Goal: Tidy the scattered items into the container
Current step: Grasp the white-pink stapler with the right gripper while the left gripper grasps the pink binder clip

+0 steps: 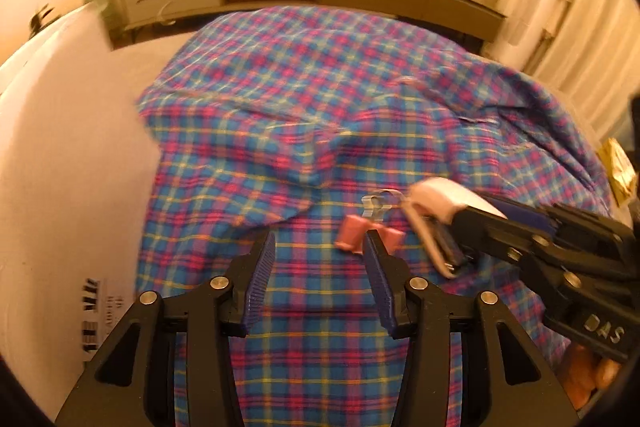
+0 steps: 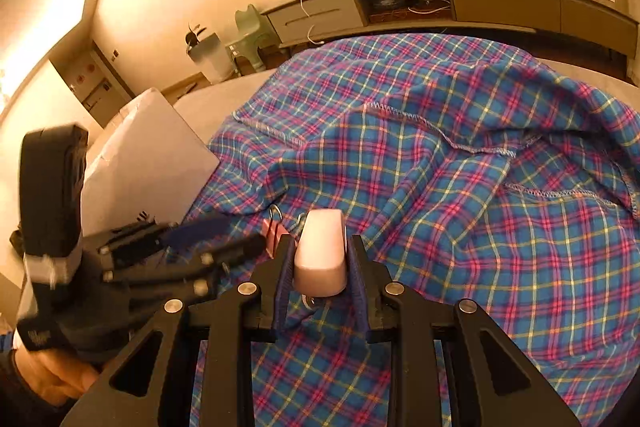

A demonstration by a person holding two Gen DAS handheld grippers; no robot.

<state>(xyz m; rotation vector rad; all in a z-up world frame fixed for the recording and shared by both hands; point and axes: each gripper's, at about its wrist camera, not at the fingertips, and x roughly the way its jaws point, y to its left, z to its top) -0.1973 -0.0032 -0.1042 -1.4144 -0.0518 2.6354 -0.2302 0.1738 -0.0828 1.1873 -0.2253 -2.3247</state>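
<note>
Right gripper (image 2: 320, 259) clenched on pale pink rounded plastic block (image 2: 320, 255), left gripper (image 1: 320, 247) released beside small pink binder clip (image 1: 370, 233) on rumpled blue-pink plaid cloth (image 1: 320, 107), white box (image 2: 148, 163) at cloth's left edge.

R tongs (image 2: 320, 259) clamp pale stapler (image 2: 320, 255) over plaid cloth (image 2: 480, 227).

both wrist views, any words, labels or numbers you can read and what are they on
"DAS": raised letters on the right gripper's black body, left wrist view.
White box: black barcode-like marks and small print near its lower edge, too blurred to read.
Left gripper handle: a small logo, too blurred to read, right wrist view.
Plaid cloth, pink binder clip: no text.
</note>
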